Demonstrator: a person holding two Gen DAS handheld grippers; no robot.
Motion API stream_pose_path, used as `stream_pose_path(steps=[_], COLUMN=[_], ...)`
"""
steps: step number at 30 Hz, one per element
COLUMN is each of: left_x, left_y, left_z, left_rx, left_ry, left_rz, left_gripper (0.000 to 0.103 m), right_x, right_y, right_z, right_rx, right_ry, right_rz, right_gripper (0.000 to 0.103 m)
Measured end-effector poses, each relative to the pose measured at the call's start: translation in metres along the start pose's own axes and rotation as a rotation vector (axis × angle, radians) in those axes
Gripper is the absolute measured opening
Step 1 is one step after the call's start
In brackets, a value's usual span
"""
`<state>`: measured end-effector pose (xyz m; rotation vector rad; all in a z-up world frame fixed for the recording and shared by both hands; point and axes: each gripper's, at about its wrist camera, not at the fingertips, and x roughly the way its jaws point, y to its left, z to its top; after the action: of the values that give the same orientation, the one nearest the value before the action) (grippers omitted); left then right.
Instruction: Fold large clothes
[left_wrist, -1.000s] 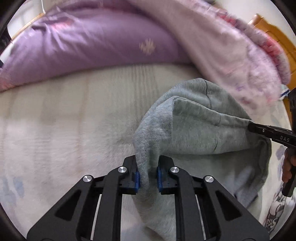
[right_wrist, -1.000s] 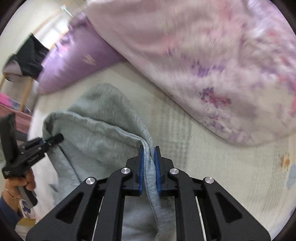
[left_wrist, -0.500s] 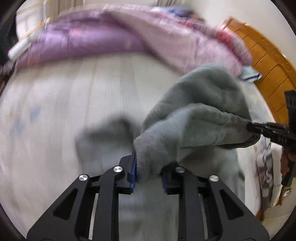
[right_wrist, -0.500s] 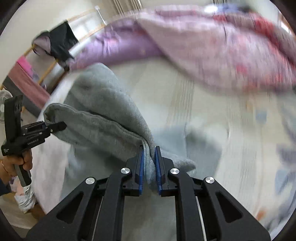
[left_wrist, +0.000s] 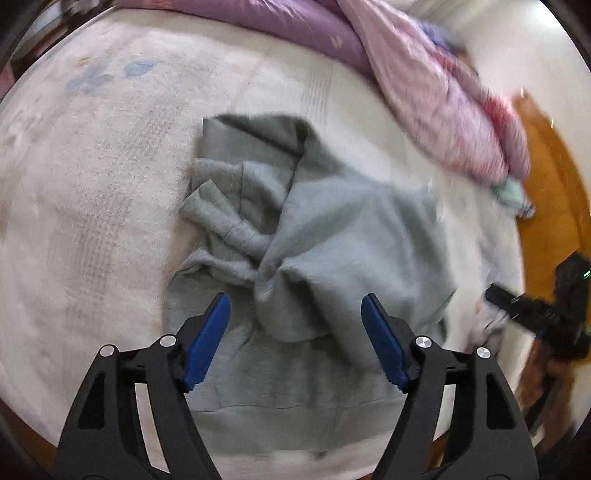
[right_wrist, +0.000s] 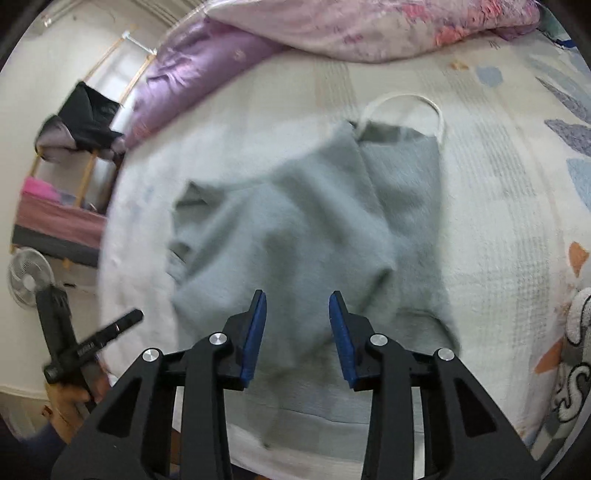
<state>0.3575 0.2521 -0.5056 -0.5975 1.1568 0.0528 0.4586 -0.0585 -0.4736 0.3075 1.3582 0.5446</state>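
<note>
The left claw (left_wrist: 295, 310) is spreading wide and grips nothing, its blue pads (left_wrist: 207, 338) clear of the cloth. The right claw (right_wrist: 297, 308) is opening more narrowly, also empty. The grey sweatshirt (left_wrist: 332, 236) lies rumpled on the bed (left_wrist: 92, 184) at frame centre, beyond and below both claws; it seems loosely folded, though blur hides detail

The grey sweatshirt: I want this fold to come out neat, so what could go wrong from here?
The grey sweatshirt lies bunched on the bed, a sleeve cuff sticking out; pressing on may lock in creases. The left gripper and right gripper are opening, nothing between the jaws, so the loose top layer may slump.
</note>
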Motion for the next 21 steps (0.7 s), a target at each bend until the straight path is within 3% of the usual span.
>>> stream_pose_path(steps=[4, 7, 10, 12, 14, 17, 21], left_x=[0.034, 0.070, 0.116, 0.143, 0.150, 0.149, 0.133], left_y=[-0.032, -0.061, -0.072, -0.056, -0.042, -0.050, -0.049], left_z=[0.008, 0.009, -0.005, -0.020, -0.032, -0.043, -0.023], left_rx=[0.033, 0.096, 0.171, 0.147, 0.108, 0.236, 0.156], left_ry=[0.031, 0.074, 0.172, 0.264, 0.295, 0.279, 0.278], left_rz=[-0.009, -0.011, 0.111, 0.198, 0.208, 0.238, 0.169], left_gripper=[0.075, 0.075, 0.075, 0.074, 0.074, 0.074, 0.074], right_x=[0.057, 0.098, 0.130, 0.144, 0.150, 0.154, 0.144], right_y=[0.016, 0.012, -0.001, -0.009, -0.014, -0.015, -0.011], right_z=[0.012, -0.001, -0.029, -0.046, -0.058, -0.055, -0.040], right_rx=[0.030, 0.112, 0.185, 0.236, 0.270, 0.277, 0.279], right_ry=[0.068, 0.155, 0.236, 0.281, 0.285, 0.288, 0.323], right_rz=[-0.028, -0.059, -0.082, -0.082, -0.068, -0.071, -0.058], right_gripper=[0.030, 0.025, 0.024, 0.022, 0.021, 0.020, 0.026])
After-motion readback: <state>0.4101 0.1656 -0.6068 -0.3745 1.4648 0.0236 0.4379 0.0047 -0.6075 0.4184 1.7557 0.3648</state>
